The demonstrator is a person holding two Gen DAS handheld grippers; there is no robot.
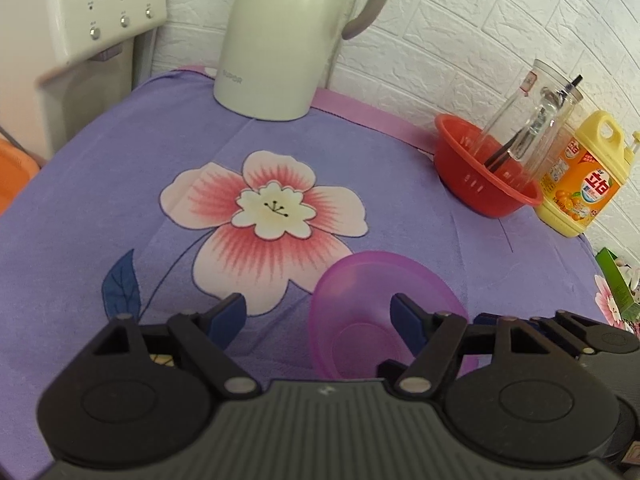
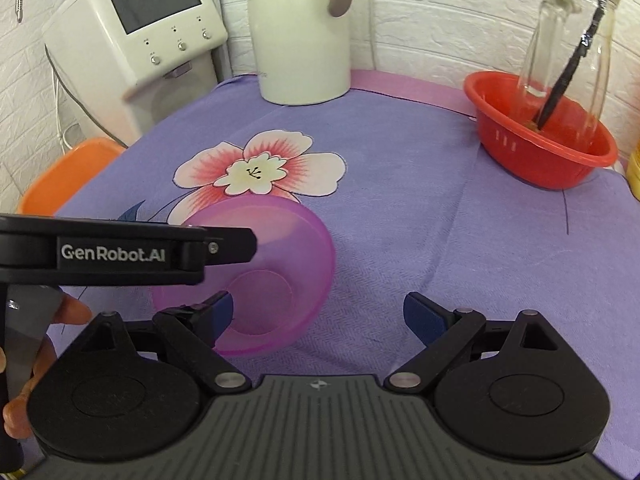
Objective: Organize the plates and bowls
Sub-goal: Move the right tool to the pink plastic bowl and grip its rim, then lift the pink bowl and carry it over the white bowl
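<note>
A translucent purple bowl (image 1: 360,280) (image 2: 280,248) lies on the purple flowered cloth (image 1: 120,200), its opening turned toward the cameras. My left gripper (image 1: 318,312) is open: its right finger (image 1: 404,314) sits inside the bowl and its left finger outside, with the bowl's left rim between them and no pad pressing on it. My right gripper (image 2: 320,310) is open too. Its left finger (image 2: 220,308) reaches over the bowl's near rim and its right finger hangs over bare cloth. In the right wrist view the left gripper (image 2: 244,245) crosses from the left above the bowl.
A white kettle (image 1: 288,40) stands at the back. A red basket (image 2: 540,148) at the back right holds a glass jar (image 2: 568,40) with a black stick. Beside it is a yellow detergent bottle (image 1: 584,184). Left of the table are a white appliance (image 2: 152,28) and an orange seat (image 2: 68,176). A person's hand (image 2: 60,316) holds the left gripper.
</note>
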